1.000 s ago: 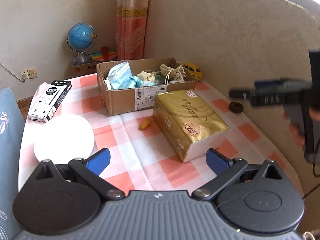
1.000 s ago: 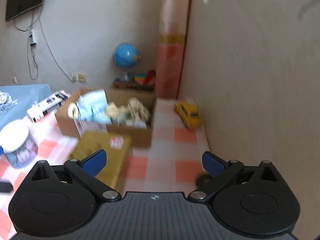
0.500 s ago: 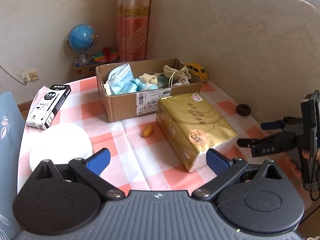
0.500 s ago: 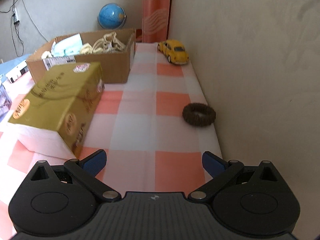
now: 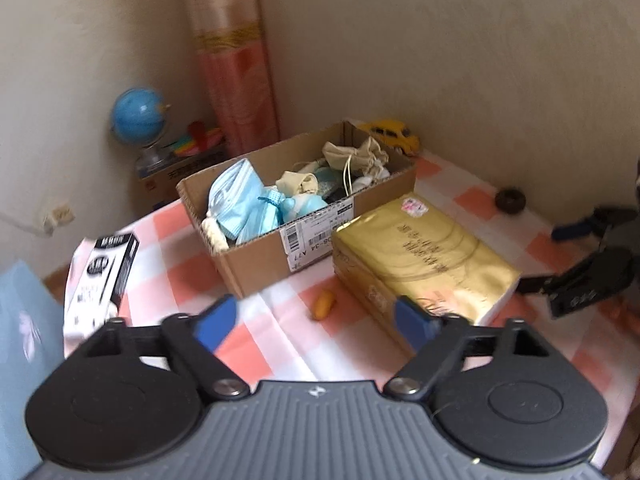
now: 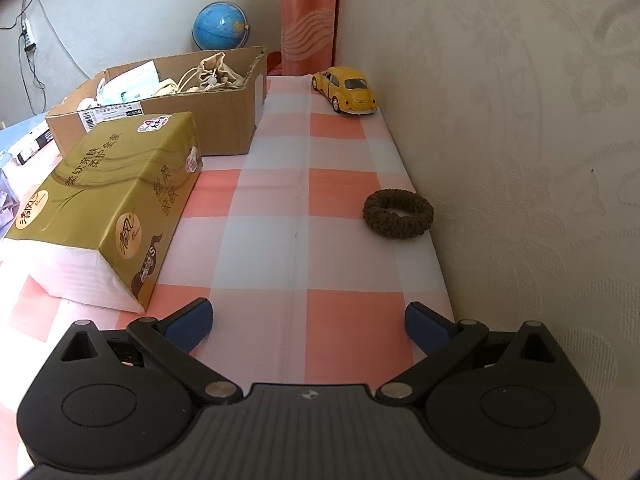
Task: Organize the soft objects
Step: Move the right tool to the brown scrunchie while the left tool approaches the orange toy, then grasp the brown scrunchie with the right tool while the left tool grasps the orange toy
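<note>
Left wrist view: the left gripper (image 5: pixel 316 322) has just been closing, its jaws apart with nothing between them, above the checked table (image 5: pixel 280 332); a cardboard box (image 5: pixel 264 256) holds masks and pouches beside a gold tissue pack (image 5: pixel 424 256). Right wrist view: the right gripper (image 6: pixel 308 320), jaws wide and empty, faces a brown hair scrunchie (image 6: pixel 398 213) near the wall; likely the approach step, needing a reach forward before closing.

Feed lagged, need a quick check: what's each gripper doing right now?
Left gripper: open, nothing between the jaws, which have just been closing.
Right gripper: open and empty, short of the hair tie.
</note>
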